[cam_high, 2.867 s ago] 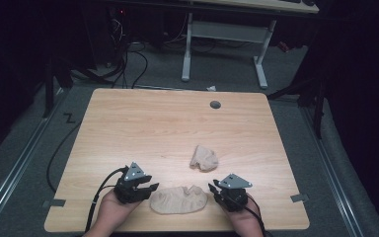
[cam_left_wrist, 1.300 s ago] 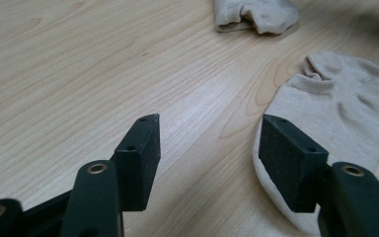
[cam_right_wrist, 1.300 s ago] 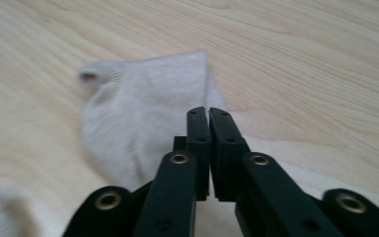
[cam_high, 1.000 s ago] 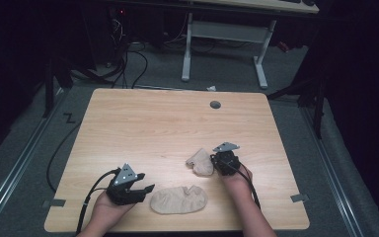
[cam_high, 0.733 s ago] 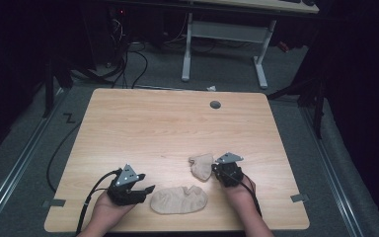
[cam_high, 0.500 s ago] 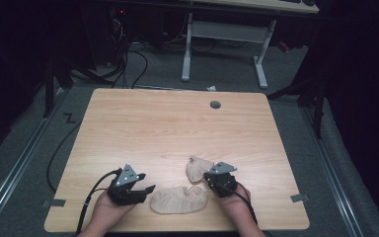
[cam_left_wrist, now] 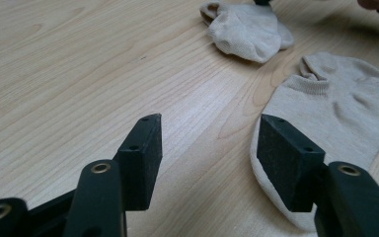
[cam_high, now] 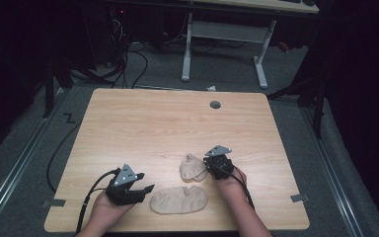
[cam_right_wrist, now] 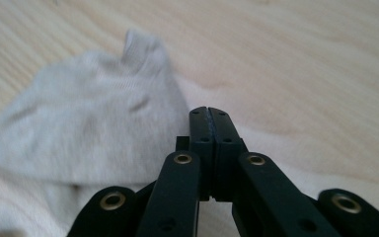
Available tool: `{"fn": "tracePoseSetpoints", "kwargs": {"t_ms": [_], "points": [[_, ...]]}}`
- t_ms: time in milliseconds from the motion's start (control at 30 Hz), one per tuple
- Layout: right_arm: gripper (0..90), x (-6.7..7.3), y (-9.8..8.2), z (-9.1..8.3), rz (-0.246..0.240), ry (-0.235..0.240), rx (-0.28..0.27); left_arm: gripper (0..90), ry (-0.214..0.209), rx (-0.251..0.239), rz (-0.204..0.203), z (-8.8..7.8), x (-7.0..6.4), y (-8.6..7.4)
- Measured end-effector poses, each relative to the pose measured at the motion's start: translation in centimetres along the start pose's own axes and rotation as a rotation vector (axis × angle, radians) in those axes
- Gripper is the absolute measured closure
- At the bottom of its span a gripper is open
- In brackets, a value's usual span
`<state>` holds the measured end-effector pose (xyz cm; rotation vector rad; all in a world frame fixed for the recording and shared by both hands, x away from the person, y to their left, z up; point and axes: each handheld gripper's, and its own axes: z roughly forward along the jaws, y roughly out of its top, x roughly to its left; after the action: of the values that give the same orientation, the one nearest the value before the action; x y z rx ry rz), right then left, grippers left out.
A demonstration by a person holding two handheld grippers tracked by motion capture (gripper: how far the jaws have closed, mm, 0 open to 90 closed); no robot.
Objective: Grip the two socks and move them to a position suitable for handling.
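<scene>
Both socks are plain beige: the flat sock and the bunched sock at its one o'clock (ribbed cuffs, same tone). The desk is pale wood-grain; gripper jaws black.

High view: fixed overhead, person's side, facing fwd and down, whole counter in frame. Left gripper view: low, close to the wood, looking past own jaws at both socks. Right gripper view: v. close, angled down onto crumpled sock. Shared by all three: that sock, wood around it.
</scene>
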<state>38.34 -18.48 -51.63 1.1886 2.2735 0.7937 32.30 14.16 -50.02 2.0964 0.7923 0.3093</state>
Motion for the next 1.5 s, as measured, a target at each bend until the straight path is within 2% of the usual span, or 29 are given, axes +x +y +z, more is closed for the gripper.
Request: {"fn": "tracePoseSetpoints", "kwargs": {"t_ms": [100, 167, 300, 400, 467, 500, 567, 667, 767, 867, 933, 1033, 1100, 1133, 1267, 1500], "points": [[89.7, 0.4, -1.0, -0.5, -0.001, -0.010, -0.002, 43.2, 0.002, 0.001, -0.002, -0.1, 0.2, -0.1], [89.7, 0.8, -1.9, -1.5, -0.007, -0.012, -0.011, 43.1, 0.002, 0.002, -0.006, -0.1, 0.2, -0.1], [89.3, 2.1, -3.2, -2.7, -0.032, 0.009, -0.021, 43.0, 0.005, 0.002, -0.004, 0.1, 0.1, 0.0], [88.2, 2.5, -2.8, -3.3, -0.046, -0.004, -0.038, 42.9, 0.001, 0.005, -0.007, 0.0, -0.1, 0.0], [86.1, 2.7, -2.0, -3.6, -0.042, 0.017, -0.072, 42.8, -0.005, 0.000, -0.017, 0.0, 0.0, 0.0], [85.0, 3.2, -1.2, -3.8, -0.045, 0.050, -0.101, 42.6, -0.003, 0.000, -0.018, 0.0, 0.0, 0.0], [83.0, 4.3, 0.0, -3.6, -0.077, 0.071, -0.116, 42.6, -0.005, 0.001, -0.021, 0.0, 0.1, 0.0], [80.5, 5.5, 1.4, -2.7, -0.095, 0.089, -0.118, 42.5, -0.006, 0.001, -0.020, 0.0, 0.2, 0.0], [71.3, 6.2, 2.3, -1.3, -0.101, 0.107, -0.091, 42.2, -0.009, 0.001, -0.014, -0.1, 0.2, -0.1], [56.8, 6.4, 2.5, 0.2, -0.103, 0.083, -0.030, 42.1, -0.006, -0.003, -0.009, -0.2, 0.2, -0.1], [54.7, 6.4, 2.4, 0.7, -0.112, 0.061, -0.002, 42.1, -0.008, -0.006, -0.011, -0.4, 0.2, -0.1], [65.9, 6.2, 2.2, 1.3, -0.122, 0.049, 0.015, 42.1, -0.005, -0.008, -0.012, -0.5, 0.2, -0.1], [78.7, 5.9, 2.4, 1.1, -0.106, 0.056, -0.006, 42.1, -0.003, -0.008, -0.011, -0.5, 0.2, -0.1], [81.5, 5.9, 2.5, 0.9, -0.101, 0.058, -0.019, 42.1, -0.001, -0.009, -0.012, -0.5, 0.2, -0.1], [84.4, 5.8, 2.7, 0.0, -0.107, 0.058, -0.056, 42.1, -0.003, -0.006, -0.014, -0.4, 0.2, -0.1], [84.1, 4.7, 2.6, -1.6, -0.056, 0.063, -0.126, 42.1, -0.010, 0.011, -0.004, 0.0, 0.0, -0.2]]}}
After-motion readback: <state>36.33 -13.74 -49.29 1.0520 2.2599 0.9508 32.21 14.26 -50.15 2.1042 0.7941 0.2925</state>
